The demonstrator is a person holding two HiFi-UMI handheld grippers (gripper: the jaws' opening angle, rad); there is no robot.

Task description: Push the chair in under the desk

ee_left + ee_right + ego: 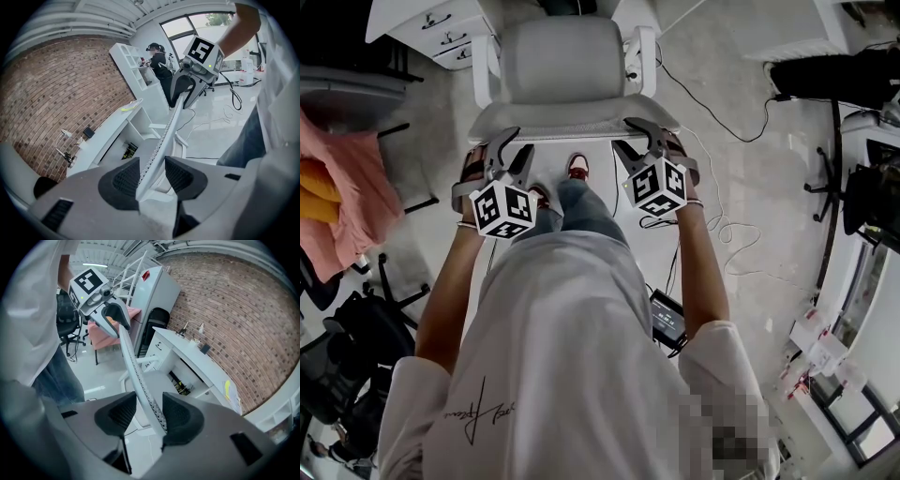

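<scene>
My left gripper (pixel 514 148) and right gripper (pixel 636 141) each clench the backrest (pixel 572 117) top edge of the chair (pixel 562 56), near its left and right ends. The seat faces the far desk (pixel 187 350). I'd push both sides evenly and straight, so it rolls in without swivelling.

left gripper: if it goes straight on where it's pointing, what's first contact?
The chair back: its top edge sits clamped between the jaws of the left gripper, so there's no free travel. Farther along that edge is the right gripper, though depth is hard to judge.
</scene>
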